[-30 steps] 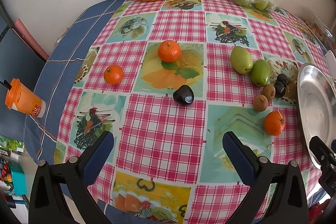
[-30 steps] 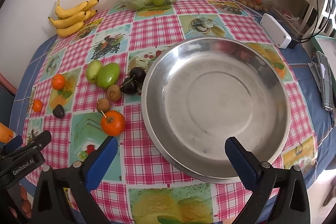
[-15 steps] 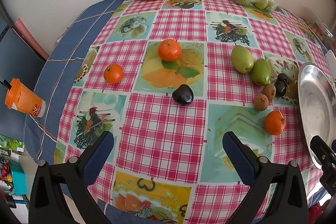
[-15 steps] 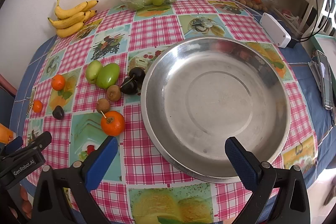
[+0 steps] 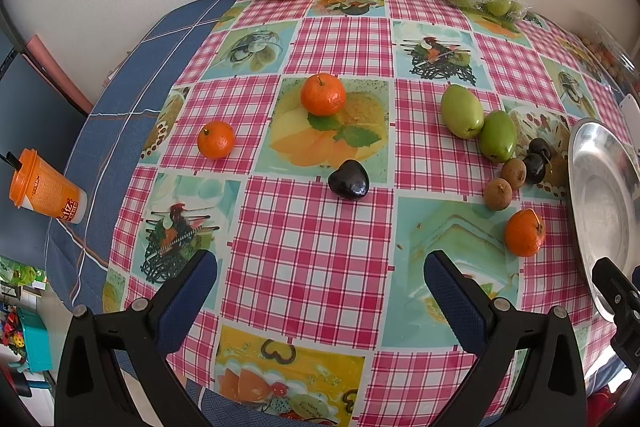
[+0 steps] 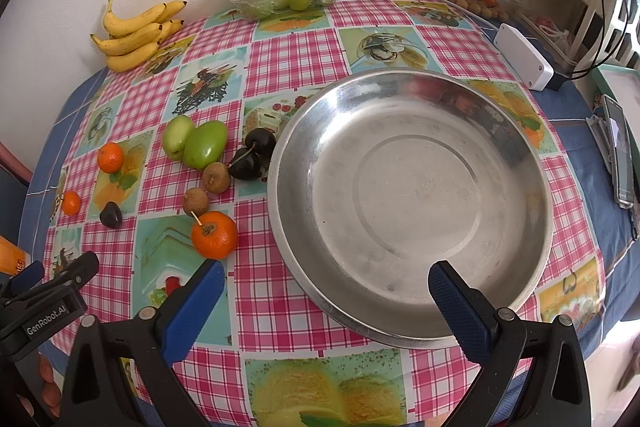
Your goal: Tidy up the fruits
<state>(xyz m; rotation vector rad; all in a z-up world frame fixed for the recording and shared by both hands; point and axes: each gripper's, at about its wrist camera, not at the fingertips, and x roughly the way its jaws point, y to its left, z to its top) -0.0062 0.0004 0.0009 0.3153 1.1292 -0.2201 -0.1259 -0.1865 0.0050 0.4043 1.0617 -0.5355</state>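
from the left wrist view, the left gripper [image 5: 320, 283] hovers above the near edge of the tabletop [image 5: 312, 239], jaws wide and holding nothing, aimed toward a dark plum [image 5: 349, 179] with two oranges [image 5: 322, 95] beyond it. from the right wrist view, the right gripper [image 6: 326, 291] hangs over the near rim of the steel bowl [image 6: 412, 335], jaws wide and bare; an orange [image 6: 214, 235], brown fruits, cherries [image 6: 252, 155] and green fruits [image 6: 204, 143] lie just left of the bowl, none inside it.
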